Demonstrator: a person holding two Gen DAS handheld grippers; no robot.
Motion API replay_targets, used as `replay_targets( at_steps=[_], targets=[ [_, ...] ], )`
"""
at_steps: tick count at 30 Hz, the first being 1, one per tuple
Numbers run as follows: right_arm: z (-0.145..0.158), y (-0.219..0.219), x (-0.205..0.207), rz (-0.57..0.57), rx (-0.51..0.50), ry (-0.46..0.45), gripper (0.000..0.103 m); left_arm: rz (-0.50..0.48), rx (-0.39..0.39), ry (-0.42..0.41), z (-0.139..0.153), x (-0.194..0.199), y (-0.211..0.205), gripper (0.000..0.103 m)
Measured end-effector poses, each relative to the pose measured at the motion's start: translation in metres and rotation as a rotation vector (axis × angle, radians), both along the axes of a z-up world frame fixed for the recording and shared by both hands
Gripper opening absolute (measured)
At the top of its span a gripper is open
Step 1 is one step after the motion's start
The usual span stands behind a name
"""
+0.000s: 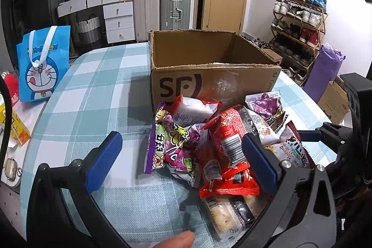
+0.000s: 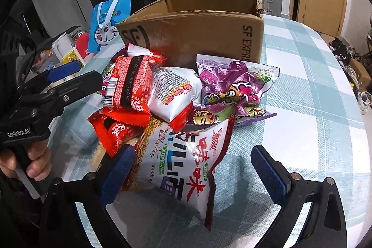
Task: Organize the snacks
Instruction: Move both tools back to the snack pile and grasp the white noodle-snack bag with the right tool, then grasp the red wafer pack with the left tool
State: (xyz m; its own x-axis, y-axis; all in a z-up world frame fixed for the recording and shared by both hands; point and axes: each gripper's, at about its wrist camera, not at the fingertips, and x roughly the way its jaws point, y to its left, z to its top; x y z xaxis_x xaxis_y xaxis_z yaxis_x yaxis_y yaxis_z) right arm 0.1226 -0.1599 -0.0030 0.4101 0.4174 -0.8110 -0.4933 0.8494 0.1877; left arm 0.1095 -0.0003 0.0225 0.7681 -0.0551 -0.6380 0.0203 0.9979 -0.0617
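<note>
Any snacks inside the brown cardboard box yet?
No, the brown cardboard box shows bare inner walls; the snack packets lie on the table before it.

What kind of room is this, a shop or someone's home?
Most likely a home, a lived-in room: a shoe rack full of shoes, suitcases beside white drawers, and a checked-cloth table.

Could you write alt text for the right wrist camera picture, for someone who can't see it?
A heap of snack packets lies on a checked tablecloth in front of an open cardboard box. The right gripper is open, its blue-padded fingers either side of a large white noodle packet. The left gripper reaches in from the left, held by a hand.
</note>
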Motion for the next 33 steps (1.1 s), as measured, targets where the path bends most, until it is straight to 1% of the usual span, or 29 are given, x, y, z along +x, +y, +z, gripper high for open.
replay_targets(
  at_steps=[5,8,9,14,17,24,29,33],
  targets=[
    [0.001,0.002,-0.002,0.024,0.002,0.005,0.093,-0.002,0.002,0.01,-0.004,0.001,-0.002,0.102],
    [0.002,0.003,-0.005,0.051,0.018,0.01,0.083,-0.003,0.004,0.013,-0.006,0.002,-0.002,0.102],
    [0.003,0.003,-0.006,0.068,0.031,0.011,0.076,-0.003,0.004,0.013,-0.006,0.002,-0.002,0.102],
    [0.004,0.001,-0.008,0.098,0.044,0.015,0.069,-0.001,0.007,0.012,-0.007,0.002,-0.002,0.102],
    [0.005,-0.001,-0.009,0.111,0.056,0.017,0.061,0.003,0.003,0.01,-0.007,0.002,0.0,0.102],
    [0.013,-0.011,-0.013,0.121,0.042,-0.016,0.056,0.004,-0.009,0.01,-0.006,0.001,0.005,0.102],
    [0.027,-0.025,-0.015,0.119,0.041,-0.064,0.055,-0.007,-0.016,0.023,-0.008,0.003,0.005,0.102],
    [0.036,-0.037,-0.014,0.109,0.057,-0.081,0.055,-0.021,-0.021,0.027,-0.01,0.004,0.003,0.102]
  ],
)
